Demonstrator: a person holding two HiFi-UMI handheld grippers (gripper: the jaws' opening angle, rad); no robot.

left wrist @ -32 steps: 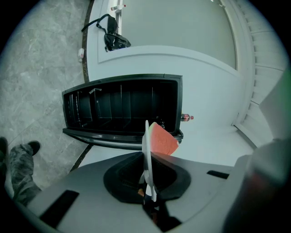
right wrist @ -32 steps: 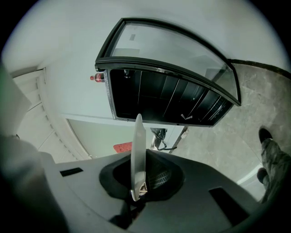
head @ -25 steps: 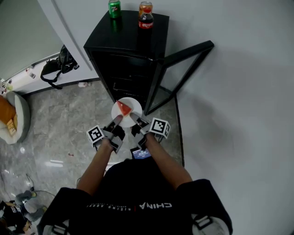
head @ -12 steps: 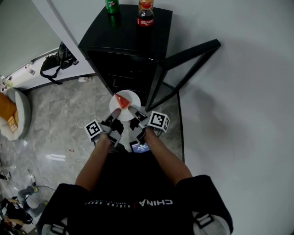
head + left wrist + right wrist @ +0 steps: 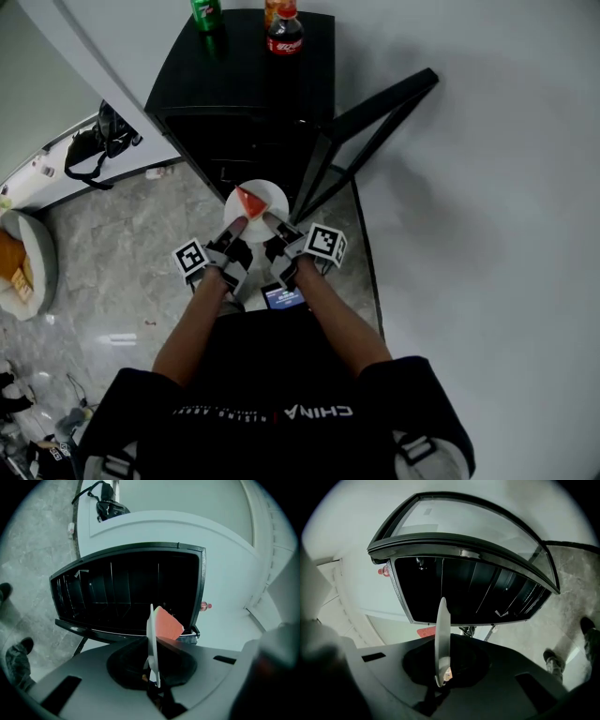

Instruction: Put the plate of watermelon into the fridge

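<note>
A white plate with a red watermelon slice is held level in front of the open black fridge. My left gripper is shut on the plate's near left rim and my right gripper on its near right rim. In the left gripper view the plate stands edge-on between the jaws with the watermelon slice beside it. In the right gripper view the plate is also edge-on, facing the fridge's dark shelves.
The glass fridge door swings open to the right. A green can and a cola bottle stand on the fridge top. A black bag lies by the left wall. A round cushion sits on the marble floor.
The plate and both grippers have stayed together in front of the fridge. The head view has shifted, so the fridge sits a little further left and higher.
</note>
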